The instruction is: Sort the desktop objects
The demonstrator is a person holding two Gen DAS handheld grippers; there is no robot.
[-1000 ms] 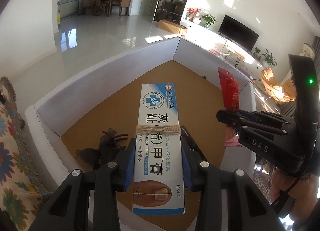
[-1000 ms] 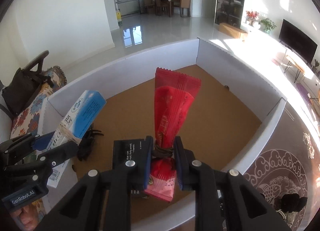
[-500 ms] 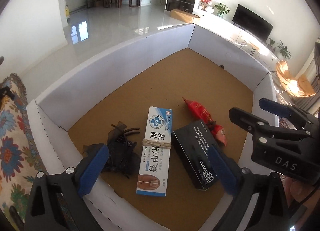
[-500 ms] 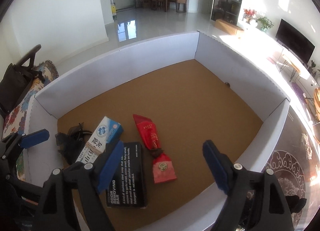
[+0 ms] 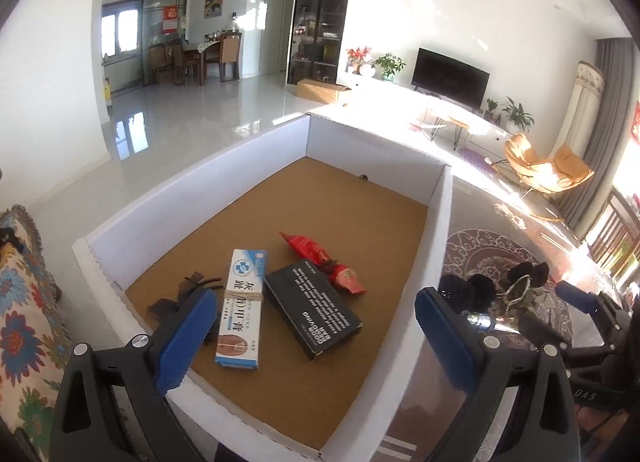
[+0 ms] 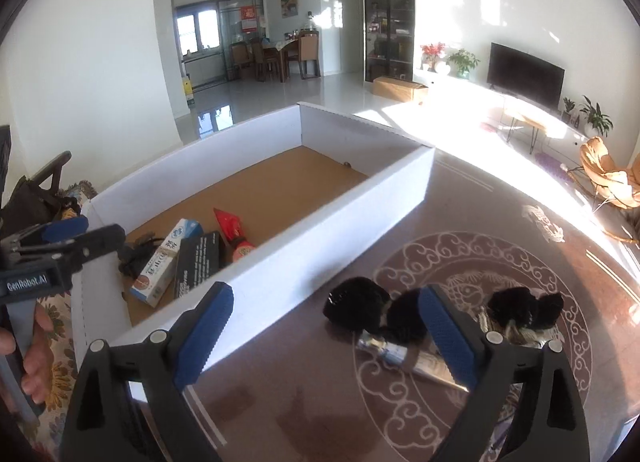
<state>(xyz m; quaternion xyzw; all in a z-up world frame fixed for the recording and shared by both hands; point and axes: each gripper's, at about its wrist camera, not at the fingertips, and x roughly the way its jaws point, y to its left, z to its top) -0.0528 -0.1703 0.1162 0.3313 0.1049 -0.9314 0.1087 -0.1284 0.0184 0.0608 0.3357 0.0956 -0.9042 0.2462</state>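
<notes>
Desktop objects lie in two groups, with the white-walled cardboard box (image 5: 384, 142) as landmark. Inside it, near its near-left corner, a blue-and-white cream carton (image 5: 242, 302) tied with twine lies beside a black box (image 5: 314, 312), and a red snack packet (image 5: 320, 262) touches that black box's far end; a dark hair clip (image 5: 180, 294) sits left of the carton, close to the left wall. Most of the brown floor toward the far walls is bare. Outside the right wall, on the patterned tabletop (image 6: 500, 262), black fluffy items (image 6: 380, 310) and a silvery tube (image 6: 404, 356) lie just beside each other, apart from the wall. Left gripper (image 5: 316, 334) hangs over the near corner, fingers spread wide, nothing between them. Right gripper (image 6: 324, 338) hovers over the tabletop beside the right wall, jaws opening, pads pressing on nothing
</notes>
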